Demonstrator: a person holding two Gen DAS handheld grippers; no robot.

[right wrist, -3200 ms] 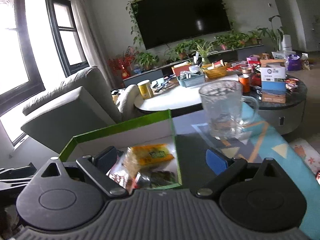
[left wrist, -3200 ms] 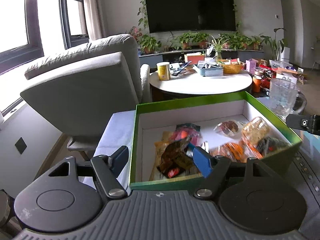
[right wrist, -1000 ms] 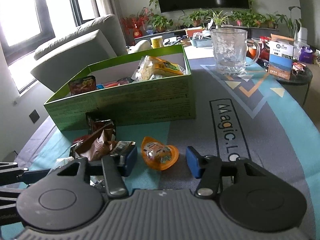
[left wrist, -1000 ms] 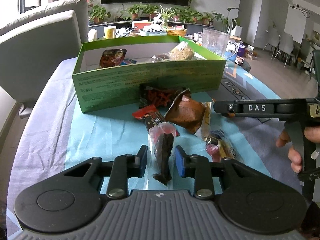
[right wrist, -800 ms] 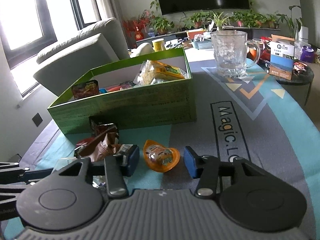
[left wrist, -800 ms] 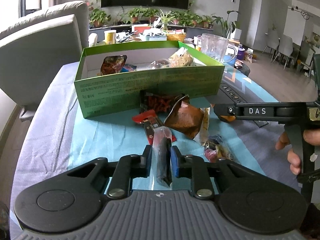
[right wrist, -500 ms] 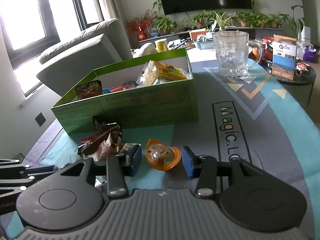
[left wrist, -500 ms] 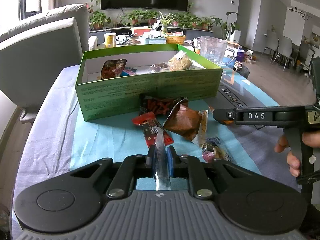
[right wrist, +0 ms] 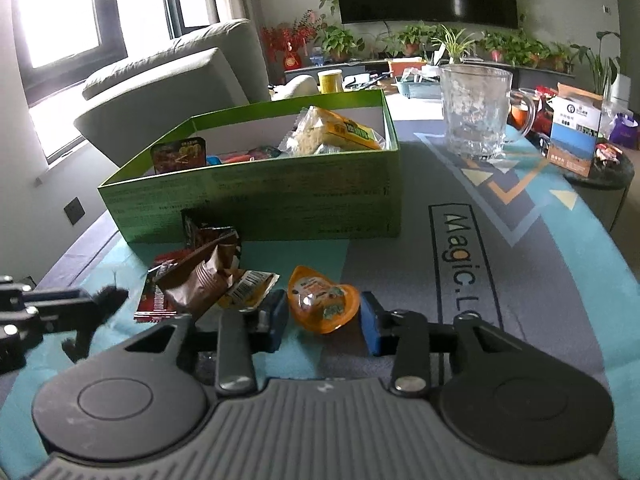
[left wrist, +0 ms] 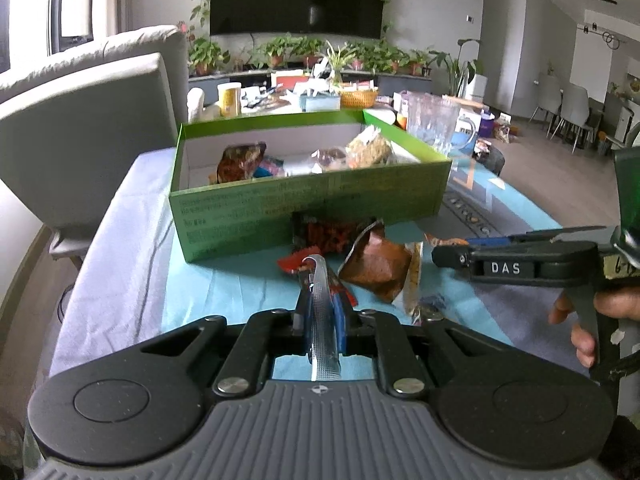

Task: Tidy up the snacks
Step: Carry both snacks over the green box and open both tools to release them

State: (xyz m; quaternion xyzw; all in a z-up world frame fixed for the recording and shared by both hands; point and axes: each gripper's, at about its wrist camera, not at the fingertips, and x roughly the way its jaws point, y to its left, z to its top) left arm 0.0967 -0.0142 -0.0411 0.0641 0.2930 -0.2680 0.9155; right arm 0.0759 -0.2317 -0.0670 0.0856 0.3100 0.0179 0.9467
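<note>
A green cardboard box [left wrist: 312,208] holding several snack packets stands on the teal mat. In front of it lie loose snacks: a brown packet [left wrist: 376,264], a red packet [left wrist: 294,262] and a dark red packet [left wrist: 332,232] against the box wall. My left gripper [left wrist: 321,320] is shut on a clear plastic snack packet [left wrist: 320,300], seen edge-on between the pads. My right gripper [right wrist: 324,320] is closing on an orange jelly cup [right wrist: 322,300] on the mat, with both blue pads against its sides. The green box [right wrist: 280,200] sits just beyond it.
A glass mug [right wrist: 476,112] and a small carton [right wrist: 572,136] stand at the right rear. A grey armchair [left wrist: 80,128] is left of the table. A hand [left wrist: 580,336] holds the right tool. A cluttered round table [left wrist: 280,100] lies behind the box.
The left jaws came together on the clear packet, which now stands edge-on between them. The right jaws narrowed from well apart until they meet the orange jelly cup.
</note>
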